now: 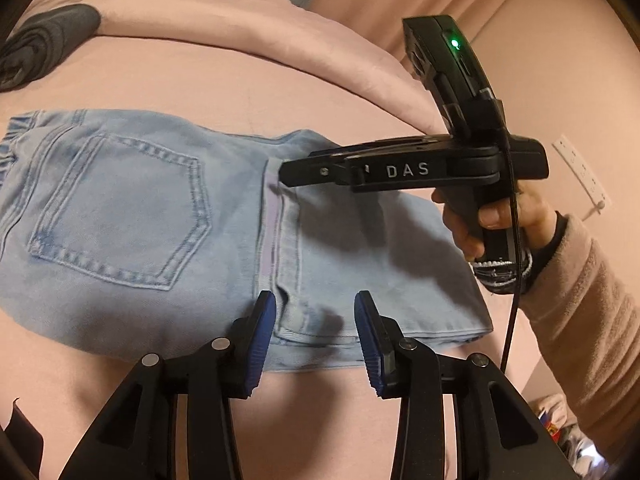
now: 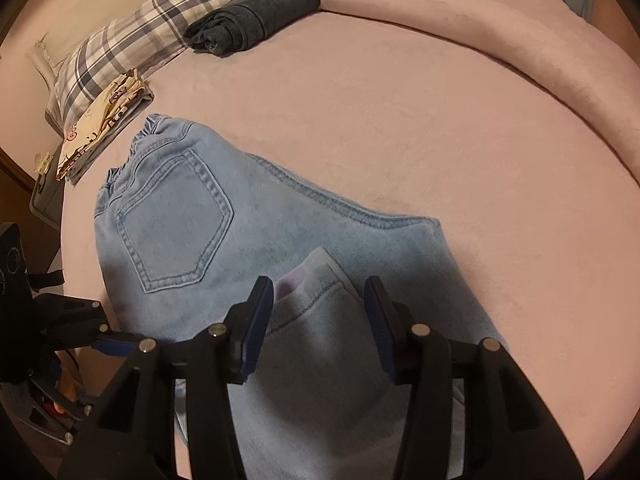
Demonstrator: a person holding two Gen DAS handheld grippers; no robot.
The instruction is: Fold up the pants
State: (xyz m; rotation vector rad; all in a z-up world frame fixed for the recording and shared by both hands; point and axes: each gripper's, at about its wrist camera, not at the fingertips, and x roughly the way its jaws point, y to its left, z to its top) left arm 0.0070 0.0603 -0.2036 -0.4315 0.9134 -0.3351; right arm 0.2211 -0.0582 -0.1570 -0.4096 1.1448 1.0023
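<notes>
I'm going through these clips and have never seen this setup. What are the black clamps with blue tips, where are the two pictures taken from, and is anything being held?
A person holds two hand tools; each has a camera looking along its blue-padded jaws. One picture comes from the left gripper, the other from the right gripper. Both stand open and hold nothing. On the pink bed lie light blue jeans, folded over, back pocket up. Further off are a dark folded garment, a plaid pillow and a printed cloth. The left view also shows the person's right hand.
</notes>
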